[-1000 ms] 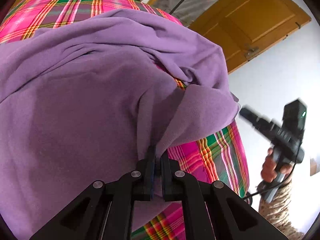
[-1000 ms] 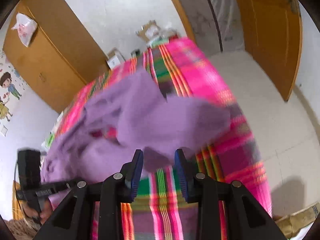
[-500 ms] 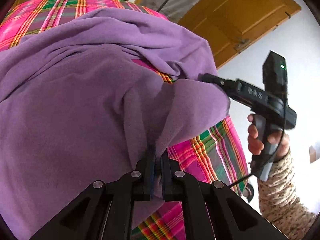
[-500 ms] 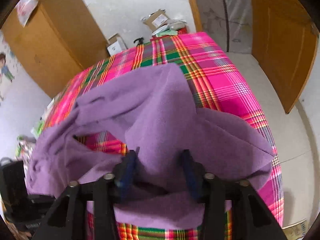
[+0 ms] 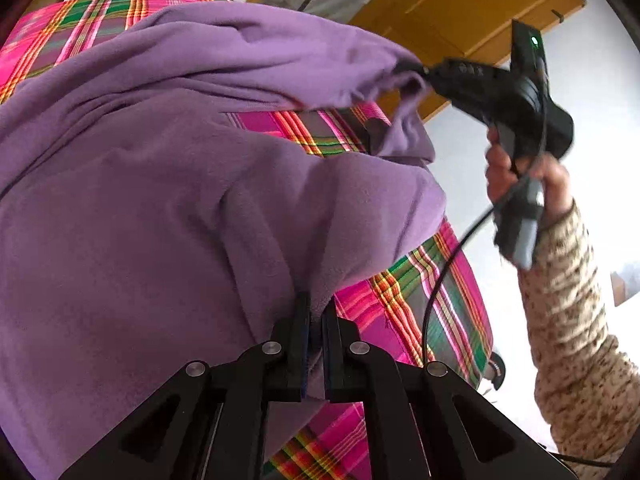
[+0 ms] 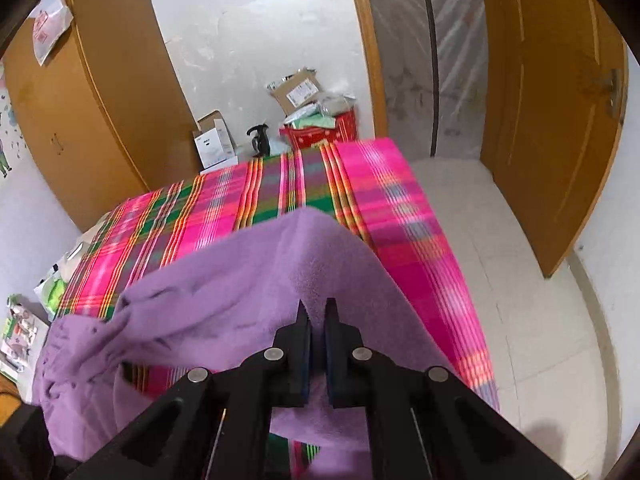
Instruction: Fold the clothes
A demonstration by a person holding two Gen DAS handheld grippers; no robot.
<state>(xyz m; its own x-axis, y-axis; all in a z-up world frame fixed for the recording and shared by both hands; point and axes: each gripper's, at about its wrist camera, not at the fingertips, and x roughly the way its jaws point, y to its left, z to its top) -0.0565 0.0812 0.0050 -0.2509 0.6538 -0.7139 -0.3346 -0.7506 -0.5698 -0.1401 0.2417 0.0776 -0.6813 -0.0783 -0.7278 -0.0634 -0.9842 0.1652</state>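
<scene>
Pinching purple fleece garment (image 5: 168,200), both hand-held grippers clamped

A bed spread with a pink plaid cover (image 6: 392,208), striped in green, orange and grey, carries everything here. Across its near part lies a purple fleece garment (image 5: 140,220), rumpled into thick folds, with a strip of the plaid showing between two of them (the far half of the cover is bare). Beyond the bed's far end, small cardboard boxes (image 6: 214,146) sit against the white wall. To the right runs a pale tiled floor (image 6: 532,320).
</scene>
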